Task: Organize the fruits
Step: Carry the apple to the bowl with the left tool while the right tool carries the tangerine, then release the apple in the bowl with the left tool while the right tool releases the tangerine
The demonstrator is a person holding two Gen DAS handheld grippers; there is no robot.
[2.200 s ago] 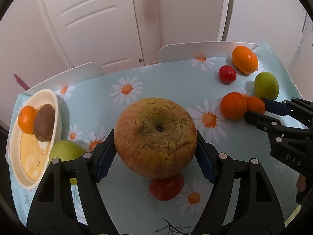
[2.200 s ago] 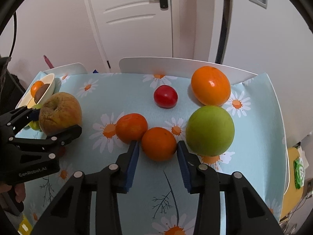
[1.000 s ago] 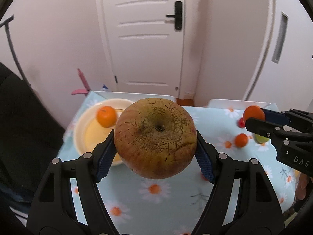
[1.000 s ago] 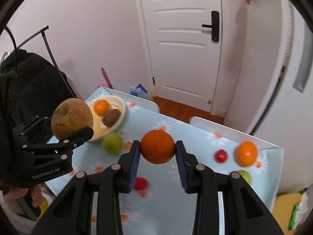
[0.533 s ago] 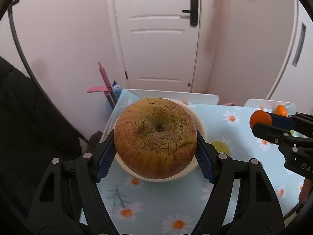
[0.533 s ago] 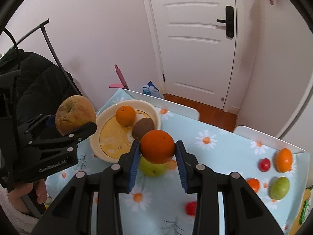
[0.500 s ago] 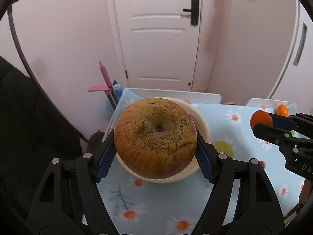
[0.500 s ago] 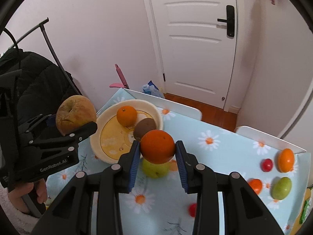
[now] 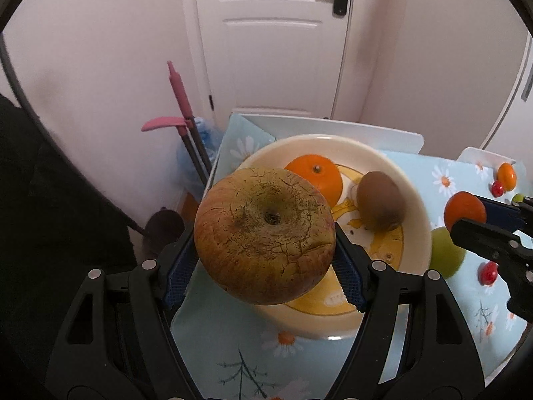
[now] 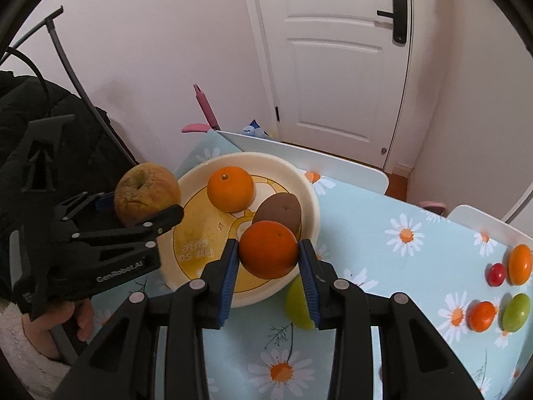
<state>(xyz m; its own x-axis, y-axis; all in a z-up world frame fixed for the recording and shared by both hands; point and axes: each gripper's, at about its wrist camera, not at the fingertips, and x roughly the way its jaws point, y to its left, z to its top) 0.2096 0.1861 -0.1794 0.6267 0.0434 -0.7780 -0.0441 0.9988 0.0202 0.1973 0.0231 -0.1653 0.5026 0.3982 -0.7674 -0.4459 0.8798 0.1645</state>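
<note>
My left gripper (image 9: 265, 263) is shut on a large wrinkled apple (image 9: 265, 235) and holds it above the left rim of a cream bowl (image 9: 418, 213). The bowl holds an orange (image 9: 318, 178) and a brown kiwi (image 9: 381, 201). My right gripper (image 10: 269, 258) is shut on an orange (image 10: 268, 248) and holds it above the bowl's (image 10: 308, 188) near right side, in front of the kiwi (image 10: 279, 211). The left gripper with the apple (image 10: 146, 196) shows at the left of the right wrist view.
A green apple (image 10: 296, 300) lies beside the bowl on the daisy tablecloth (image 10: 383, 253). At the far right lie an orange (image 10: 519, 263), a red tomato (image 10: 496, 275), a small orange (image 10: 481, 315) and a green fruit (image 10: 516, 311). White chair backs (image 10: 333, 163) stand behind the table.
Both grippers have moved closer to the bowl with their fruits; the bowl looks larger and lies right below them now. Both grips are unchanged.
</note>
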